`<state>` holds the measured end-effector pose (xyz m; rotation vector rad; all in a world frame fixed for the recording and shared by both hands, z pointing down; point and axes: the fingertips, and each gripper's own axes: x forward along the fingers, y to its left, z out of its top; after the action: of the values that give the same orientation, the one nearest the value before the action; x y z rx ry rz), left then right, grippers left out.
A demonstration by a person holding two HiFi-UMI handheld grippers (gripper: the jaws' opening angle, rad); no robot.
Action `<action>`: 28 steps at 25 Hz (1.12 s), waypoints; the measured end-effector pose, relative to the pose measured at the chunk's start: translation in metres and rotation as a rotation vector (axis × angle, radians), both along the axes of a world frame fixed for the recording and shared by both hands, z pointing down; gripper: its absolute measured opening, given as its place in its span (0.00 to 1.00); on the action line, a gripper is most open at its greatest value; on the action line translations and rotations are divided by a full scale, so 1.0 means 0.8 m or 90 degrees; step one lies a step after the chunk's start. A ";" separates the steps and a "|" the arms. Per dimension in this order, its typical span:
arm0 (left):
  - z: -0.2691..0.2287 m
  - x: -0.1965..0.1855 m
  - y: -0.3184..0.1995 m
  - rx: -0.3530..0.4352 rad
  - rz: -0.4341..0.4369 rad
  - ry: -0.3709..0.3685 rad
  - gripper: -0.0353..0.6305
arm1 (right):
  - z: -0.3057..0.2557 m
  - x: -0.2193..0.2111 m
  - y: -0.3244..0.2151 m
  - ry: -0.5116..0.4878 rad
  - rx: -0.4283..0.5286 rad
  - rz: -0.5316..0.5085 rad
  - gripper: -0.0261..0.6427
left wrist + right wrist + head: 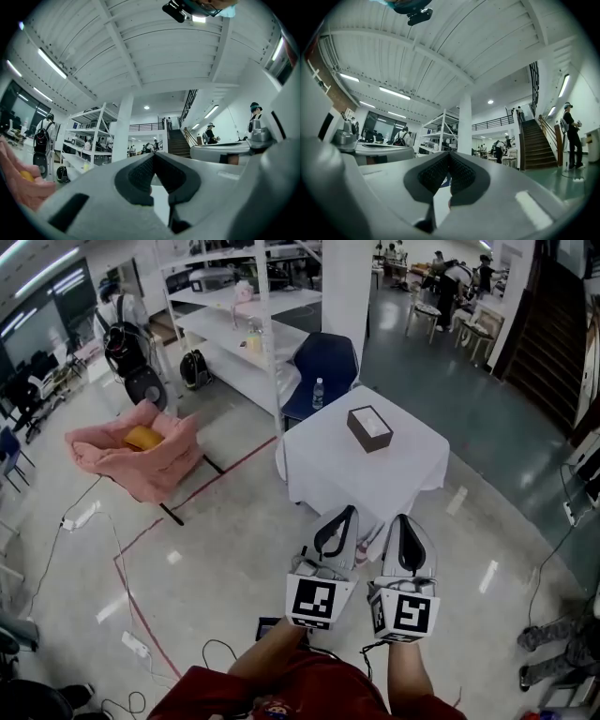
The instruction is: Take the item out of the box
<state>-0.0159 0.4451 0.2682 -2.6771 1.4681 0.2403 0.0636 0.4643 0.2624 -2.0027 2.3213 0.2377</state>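
both grippers shut, box waiting ahead on the table

left gripper (347, 512) and right gripper (402, 519) were held side by side, pointing forward. each had its jaws pressed together on nothing, and each gripper's own view showed the pads meeting at the tips. that empty, closed carry suited an approach rather than a grasp.

ahead of both stood the table (319, 470) under a white cloth, its near corner close beyond the fingertips in the head view. the box (369, 427) sat on the table's far half, well apart from either gripper and roughly in line between them, so either one could probably reach it. its pale top looked closed, which hid the item. the jaws would likely need to spread before any grip.
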 end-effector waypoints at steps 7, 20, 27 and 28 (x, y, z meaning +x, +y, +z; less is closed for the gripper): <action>0.000 -0.041 -0.079 -0.003 -0.005 -0.005 0.06 | 0.002 -0.034 -0.081 0.001 -0.003 0.002 0.04; -0.007 -0.108 -0.200 0.036 -0.027 0.004 0.06 | 0.004 -0.093 -0.200 0.020 -0.004 0.012 0.04; -0.004 -0.120 -0.236 0.032 -0.016 -0.006 0.06 | 0.007 -0.103 -0.232 0.024 -0.006 0.031 0.04; -0.005 -0.122 -0.239 0.026 -0.019 -0.009 0.06 | 0.005 -0.104 -0.235 0.028 -0.007 0.031 0.04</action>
<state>-0.1138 0.2538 0.2640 -2.6183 1.4808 0.2463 -0.0198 0.2766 0.2664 -2.0822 2.3053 0.2754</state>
